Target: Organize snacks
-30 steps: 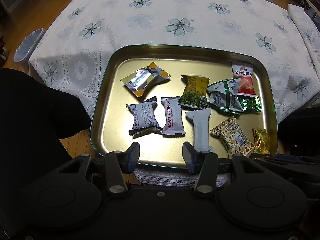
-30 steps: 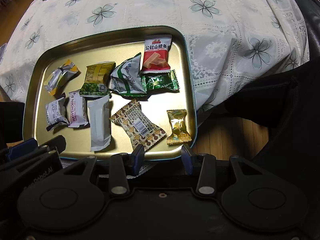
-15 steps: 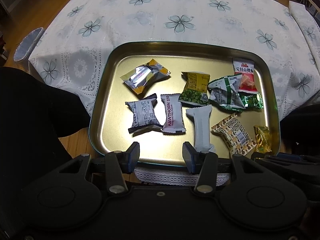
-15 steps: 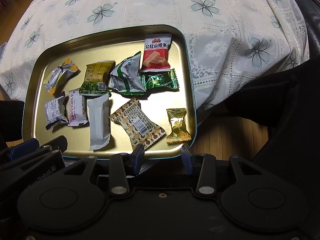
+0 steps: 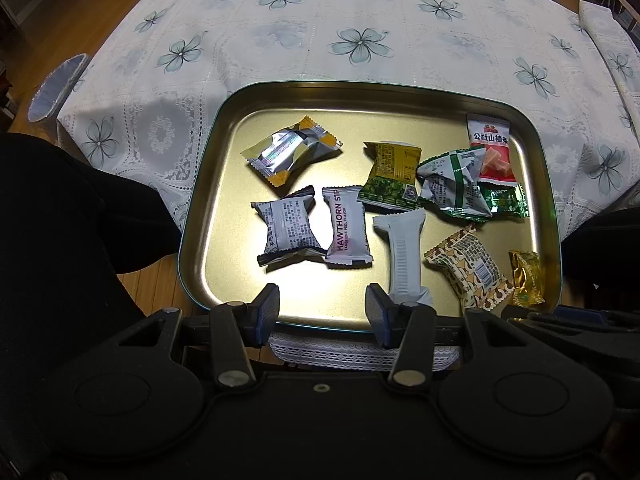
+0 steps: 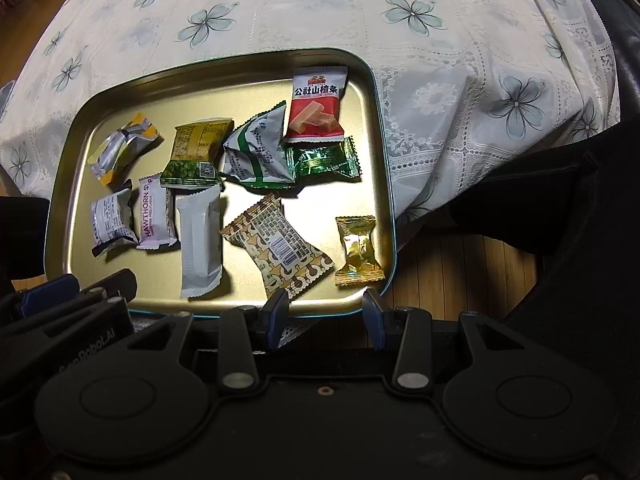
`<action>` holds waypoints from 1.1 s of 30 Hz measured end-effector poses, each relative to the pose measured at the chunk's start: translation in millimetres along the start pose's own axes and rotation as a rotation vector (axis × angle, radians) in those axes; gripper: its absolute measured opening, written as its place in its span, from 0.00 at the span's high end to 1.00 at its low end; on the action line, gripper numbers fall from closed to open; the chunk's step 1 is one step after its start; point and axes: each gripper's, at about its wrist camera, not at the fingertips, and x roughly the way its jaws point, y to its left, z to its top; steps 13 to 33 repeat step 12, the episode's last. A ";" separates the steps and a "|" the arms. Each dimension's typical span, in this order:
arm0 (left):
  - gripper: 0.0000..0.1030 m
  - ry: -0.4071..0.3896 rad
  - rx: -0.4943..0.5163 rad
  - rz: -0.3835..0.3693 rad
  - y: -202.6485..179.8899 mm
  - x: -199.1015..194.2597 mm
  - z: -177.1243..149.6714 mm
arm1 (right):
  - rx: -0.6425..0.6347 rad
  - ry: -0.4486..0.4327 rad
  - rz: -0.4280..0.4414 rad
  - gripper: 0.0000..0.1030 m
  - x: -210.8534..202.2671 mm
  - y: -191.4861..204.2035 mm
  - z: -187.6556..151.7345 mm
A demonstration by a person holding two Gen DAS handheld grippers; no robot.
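Right wrist view: ten wrapped snacks (image 6: 200,236) scattered across gold tray (image 6: 68,152).

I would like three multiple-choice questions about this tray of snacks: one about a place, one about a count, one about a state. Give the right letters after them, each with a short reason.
1. Where does the small gold candy lie in the tray, seen from the right wrist?
A. near right corner
B. far left corner
C. centre

2. How many snack packets lie in the tray?
A. six
B. ten
C. fourteen

3. What is between the fingers of the left gripper and the right gripper?
A. a packet in each
B. a packet in the left only
C. nothing

Answers: 1 A, it sits by the near right rim. 2 B, ten packets can be counted. 3 C, both gaps are bare, with the jaws apart above the near rim.
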 end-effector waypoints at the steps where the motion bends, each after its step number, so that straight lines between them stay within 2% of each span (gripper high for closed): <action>1: 0.46 0.000 0.000 -0.001 0.0 0.1 -0.1 | -0.001 0.001 0.000 0.58 0.1 0.1 0.1; 33: 0.46 -0.006 0.005 0.003 -0.8 -0.5 0.0 | -0.002 0.004 0.000 0.58 0.8 -0.2 0.8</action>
